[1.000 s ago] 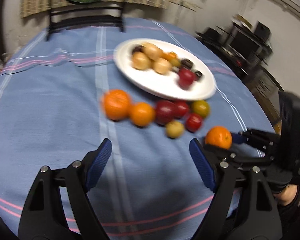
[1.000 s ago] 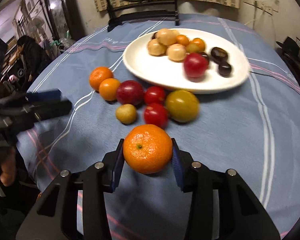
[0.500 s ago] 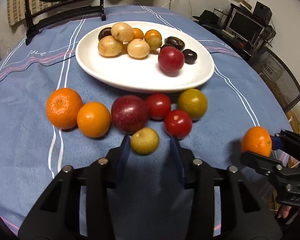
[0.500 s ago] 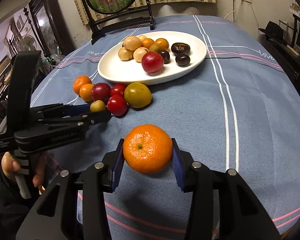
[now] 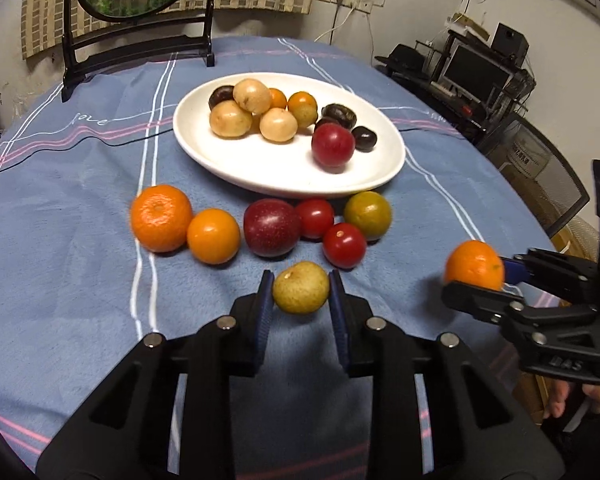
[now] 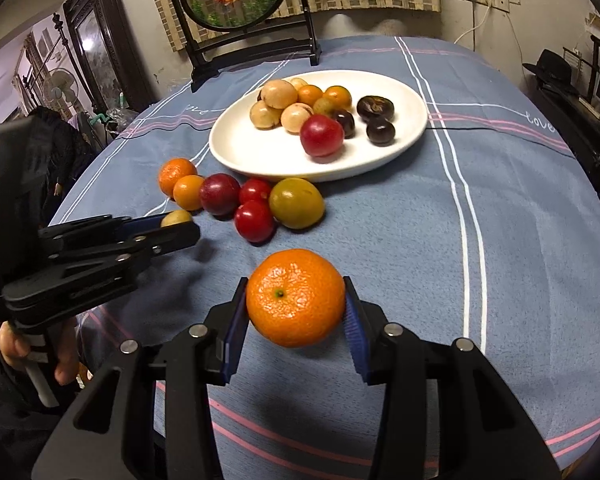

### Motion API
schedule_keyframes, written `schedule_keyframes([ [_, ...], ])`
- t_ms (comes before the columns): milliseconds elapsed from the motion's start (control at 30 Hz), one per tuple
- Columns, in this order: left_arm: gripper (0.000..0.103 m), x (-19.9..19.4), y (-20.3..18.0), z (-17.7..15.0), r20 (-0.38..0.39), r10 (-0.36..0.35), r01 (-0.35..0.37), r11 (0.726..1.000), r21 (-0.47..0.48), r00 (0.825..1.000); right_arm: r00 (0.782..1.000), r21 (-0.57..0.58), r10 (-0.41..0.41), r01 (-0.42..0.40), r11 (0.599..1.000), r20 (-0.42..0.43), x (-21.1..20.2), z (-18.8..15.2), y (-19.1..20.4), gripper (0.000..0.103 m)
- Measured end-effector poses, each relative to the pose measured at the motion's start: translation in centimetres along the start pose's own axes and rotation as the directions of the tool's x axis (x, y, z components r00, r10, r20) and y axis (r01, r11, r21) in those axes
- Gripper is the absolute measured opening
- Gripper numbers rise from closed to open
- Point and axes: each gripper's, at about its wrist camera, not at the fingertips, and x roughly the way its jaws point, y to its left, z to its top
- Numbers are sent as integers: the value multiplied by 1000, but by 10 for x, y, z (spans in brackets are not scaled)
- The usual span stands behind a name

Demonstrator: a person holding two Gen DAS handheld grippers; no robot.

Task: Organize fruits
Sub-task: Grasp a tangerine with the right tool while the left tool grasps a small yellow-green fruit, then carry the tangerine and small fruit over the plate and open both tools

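1. Blue striped cloth covers the tabletop (image 5: pixel 60 200) in the left wrist view, with a round framed screen on a black stand (image 5: pixel 136 40) at its far edge and a desk with monitors (image 5: pixel 476 72) off to the right.
2. Same view: the left gripper (image 5: pixel 301 292) has just closed its blue pads on a small yellow-green fruit (image 5: pixel 301 288) and now pinches it at the near end of a loose cluster of fruits lying on the cloth.
3. Behind it lie two oranges (image 5: pixel 162 218), a dark red plum (image 5: pixel 272 227), two red tomatoes (image 5: pixel 344 245) and a greenish fruit (image 5: pixel 367 215), all just in front of a white plate (image 5: pixel 284 168) that carries more fruit.
4. At the right edge, the right gripper (image 5: pixel 476 276) pinches a mandarin (image 5: pixel 474 267).
5. Right wrist view: the right gripper (image 6: pixel 296 304) clamps the mandarin (image 6: pixel 296 297) between both pads, above open cloth and apart from the cluster.
6. To the left, the left gripper (image 6: pixel 180 226) reaches in beside the cluster, the small yellow-green fruit (image 6: pixel 175 218) between its fingers; a hand (image 6: pixel 36 352) grips its handle.
7. The white plate (image 6: pixel 260 156) sits farther back.
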Motion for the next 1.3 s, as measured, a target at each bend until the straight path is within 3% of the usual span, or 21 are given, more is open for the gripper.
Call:
schedule_keyframes([
  [333, 27, -24, 7, 7, 50, -2, 2, 1000, 4, 999, 1000, -31, -4, 4, 1000, -10, 6, 13, 11, 45],
  [533, 28, -17, 20, 45, 33, 24, -24, 1000, 9, 999, 1000, -44, -19, 20, 999, 17, 9, 45, 2, 45],
  [800, 28, 39, 24, 122, -51, 44, -43, 999, 22, 998, 998, 10, -60, 60, 998, 24, 48, 121, -38, 45],
  [1067, 28, 82, 28, 145, -97, 99, -97, 995, 24, 990, 998, 16, -65, 65, 998, -14, 87, 146, -52, 45],
  [1100, 31, 85, 29, 147, -96, 109, -107, 994, 27, 989, 997, 9, -70, 70, 998, -16, 89, 146, -51, 48],
  [1167, 54, 87, 31, 152, -96, 119, -116, 993, 30, 988, 995, 0, -102, 102, 995, -3, 89, 148, -51, 65],
  [1200, 63, 84, 32, 154, -85, 118, -117, 993, 21, 989, 994, -2, -113, 113, 994, 8, 86, 148, -52, 66],
  [1300, 63, 69, 34, 159, -40, 125, -124, 992, 14, 991, 991, 0, -126, 126, 992, 42, 70, 148, -53, 66],
])
